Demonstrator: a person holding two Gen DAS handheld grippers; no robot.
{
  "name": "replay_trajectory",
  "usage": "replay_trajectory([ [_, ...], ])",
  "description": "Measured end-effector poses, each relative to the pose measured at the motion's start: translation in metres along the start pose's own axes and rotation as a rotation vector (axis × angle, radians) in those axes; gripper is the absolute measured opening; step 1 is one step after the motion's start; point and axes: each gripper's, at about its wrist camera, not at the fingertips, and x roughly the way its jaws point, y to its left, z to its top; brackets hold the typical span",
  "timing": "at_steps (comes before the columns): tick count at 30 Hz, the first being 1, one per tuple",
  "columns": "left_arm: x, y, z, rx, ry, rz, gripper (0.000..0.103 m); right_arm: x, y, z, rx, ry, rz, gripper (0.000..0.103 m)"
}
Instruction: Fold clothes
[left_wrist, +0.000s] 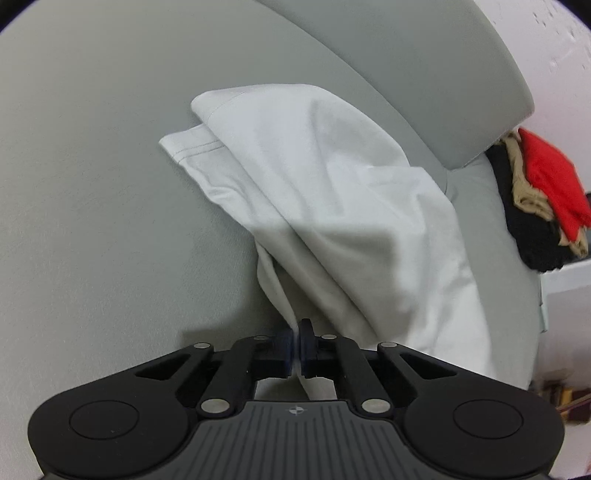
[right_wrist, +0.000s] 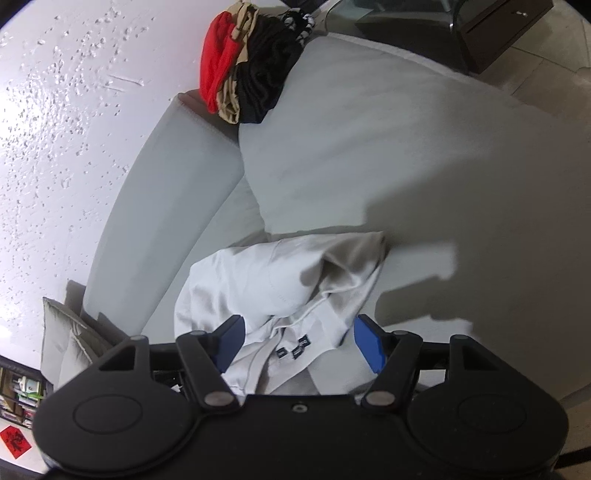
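While the left gripper (left_wrist: 295, 347) has its two pads pressed together on a thin edge of the white shirt (left_wrist: 325, 206), the cloth rises from that pinch and hangs in long soft folds. A hemmed corner with double stitching lies further out on the grey sofa seat (left_wrist: 92, 184), and the shirt leans against the backrest cushion (left_wrist: 424, 74). It is crumpled, not folded flat.

To the right, the right gripper (right_wrist: 299, 341) stands wide open, its blue pads on both sides of the shirt's collar area (right_wrist: 295, 347), where small dark labels are visible. I cannot tell if the pads touch the fabric.

Further away, a pile of red, tan and black clothes (right_wrist: 251, 70) sits at the far end of the sofa.

I judge the shirt light, limp and a little slippery; it will sag wherever it is not supported. A good hold is on a stitched edge, such as the collar or hem, because seams there are thicker.
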Motion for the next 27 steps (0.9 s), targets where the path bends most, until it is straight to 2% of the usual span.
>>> replay_trajectory([
  [5,-0.04,-0.004,-0.021,0.124,-0.142,0.043,0.002,-0.009,0.004,0.001,-0.073,-0.026,-0.042,0.065],
  [9,-0.085,0.012,-0.048,0.154,-0.241,0.06,0.002,-0.005,0.005,0.0,-0.109,-0.004,-0.063,0.065],
  [13,-0.09,0.04,-0.062,0.133,-0.205,0.031,0.002,0.009,0.021,-0.003,-0.193,0.037,-0.039,0.064],
  [16,-0.081,0.051,-0.064,0.112,-0.184,0.035,0.002,0.02,0.035,-0.006,-0.262,0.069,-0.013,0.051],
  [21,-0.068,0.048,-0.064,0.142,-0.175,0.051,0.002,0.039,0.058,-0.011,-0.376,0.122,0.03,0.053],
  [22,-0.069,0.046,-0.064,0.15,-0.177,0.054,0.002,0.043,0.062,-0.012,-0.399,0.133,0.039,0.061],
  [23,-0.07,0.045,-0.063,0.158,-0.179,0.056,0.002,0.05,0.067,-0.013,-0.398,0.152,0.052,0.069],
  [27,-0.074,0.041,-0.064,0.18,-0.189,0.057,0.002,0.101,0.082,-0.017,-0.202,0.291,0.132,0.07],
])
